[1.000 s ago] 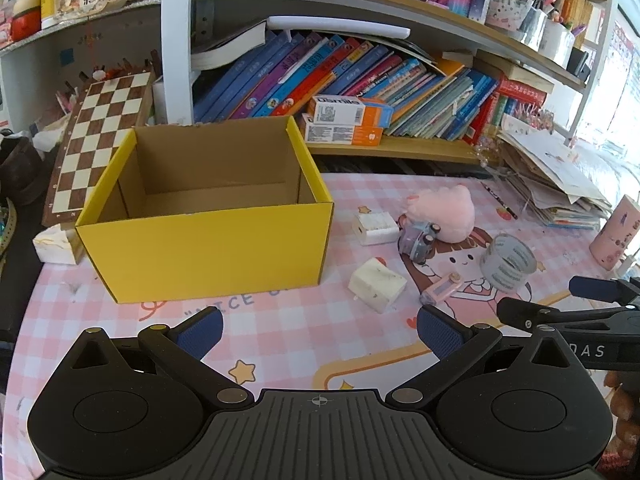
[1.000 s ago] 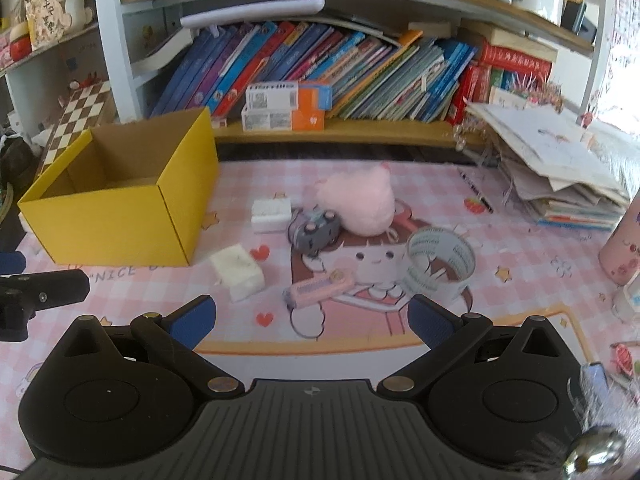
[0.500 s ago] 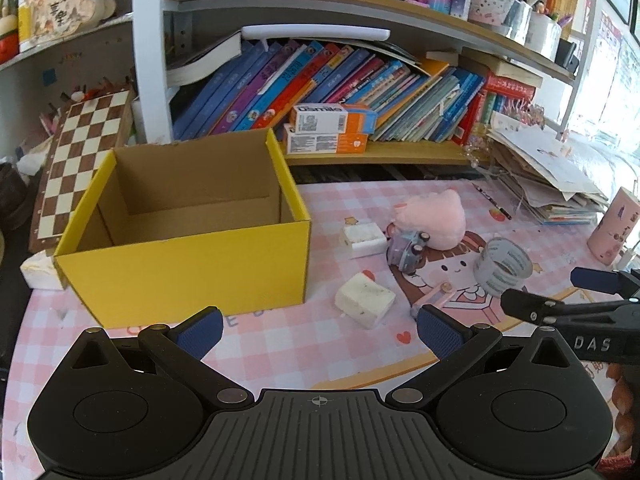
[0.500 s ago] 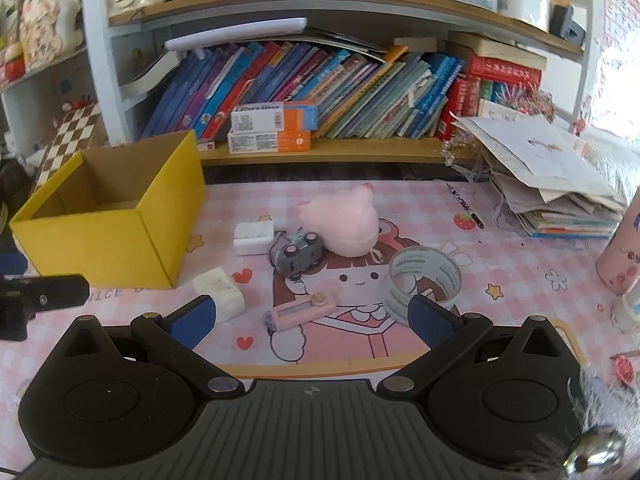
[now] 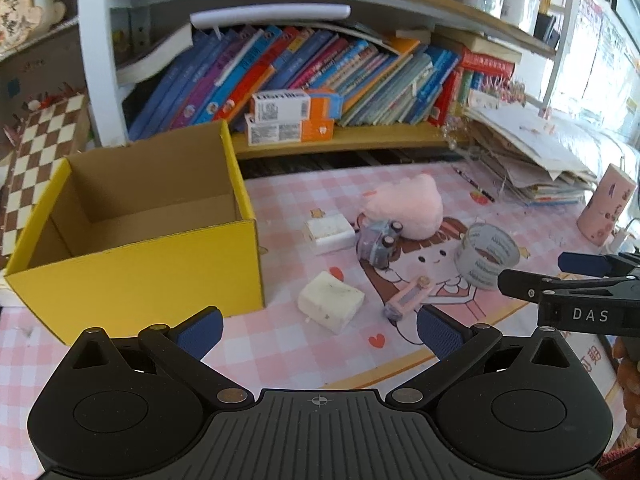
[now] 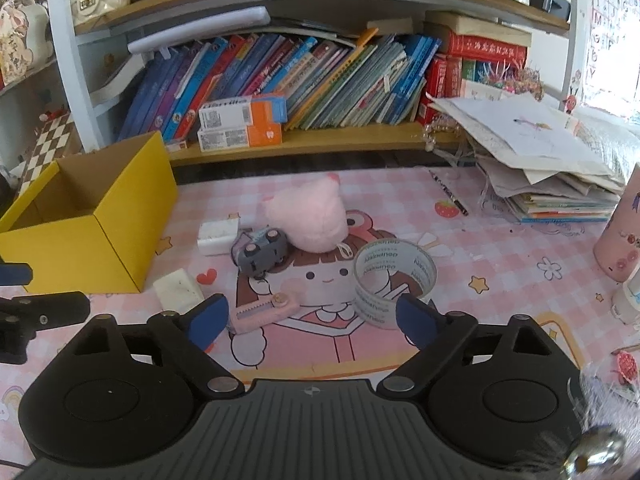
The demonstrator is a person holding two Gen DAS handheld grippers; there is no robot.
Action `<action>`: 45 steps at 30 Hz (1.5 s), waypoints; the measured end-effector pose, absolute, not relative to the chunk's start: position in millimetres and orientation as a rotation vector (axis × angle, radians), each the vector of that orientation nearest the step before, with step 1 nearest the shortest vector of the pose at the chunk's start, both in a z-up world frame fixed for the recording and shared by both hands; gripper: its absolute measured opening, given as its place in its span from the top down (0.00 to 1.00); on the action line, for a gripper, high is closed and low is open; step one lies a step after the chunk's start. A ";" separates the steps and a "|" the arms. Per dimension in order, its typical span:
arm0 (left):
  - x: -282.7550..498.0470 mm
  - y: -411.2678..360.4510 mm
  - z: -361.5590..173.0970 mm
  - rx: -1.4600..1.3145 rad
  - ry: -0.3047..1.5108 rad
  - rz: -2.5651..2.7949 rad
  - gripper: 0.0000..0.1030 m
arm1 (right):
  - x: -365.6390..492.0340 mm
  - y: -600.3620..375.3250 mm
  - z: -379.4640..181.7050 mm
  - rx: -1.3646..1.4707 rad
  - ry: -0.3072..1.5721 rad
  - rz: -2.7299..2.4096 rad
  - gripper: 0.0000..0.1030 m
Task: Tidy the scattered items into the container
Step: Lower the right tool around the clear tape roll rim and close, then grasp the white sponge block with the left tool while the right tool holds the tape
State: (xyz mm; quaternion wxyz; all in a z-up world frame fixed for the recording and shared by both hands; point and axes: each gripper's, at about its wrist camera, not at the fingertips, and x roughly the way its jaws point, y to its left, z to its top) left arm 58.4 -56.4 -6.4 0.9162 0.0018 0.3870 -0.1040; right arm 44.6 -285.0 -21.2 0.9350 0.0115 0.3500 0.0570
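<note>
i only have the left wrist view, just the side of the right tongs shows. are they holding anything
observer: No. In the right wrist view the right tongs are open with nothing between the pads. The jaws have just been closing a little.
operator: whats ahead of them
observer: The small pink toothed tool lies just beyond one pad and the tape roll just beyond the other. Neither is touched.
operator: anything inside the tape roll
observer: Nothing. Only the pink mat shows through its middle.
</note>
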 end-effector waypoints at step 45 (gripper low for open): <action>119.5 -108.8 -68.1 0.211 0.850 -0.336 0.04 | 153.6 -299.9 -81.5 -0.085 0.900 0.115 0.66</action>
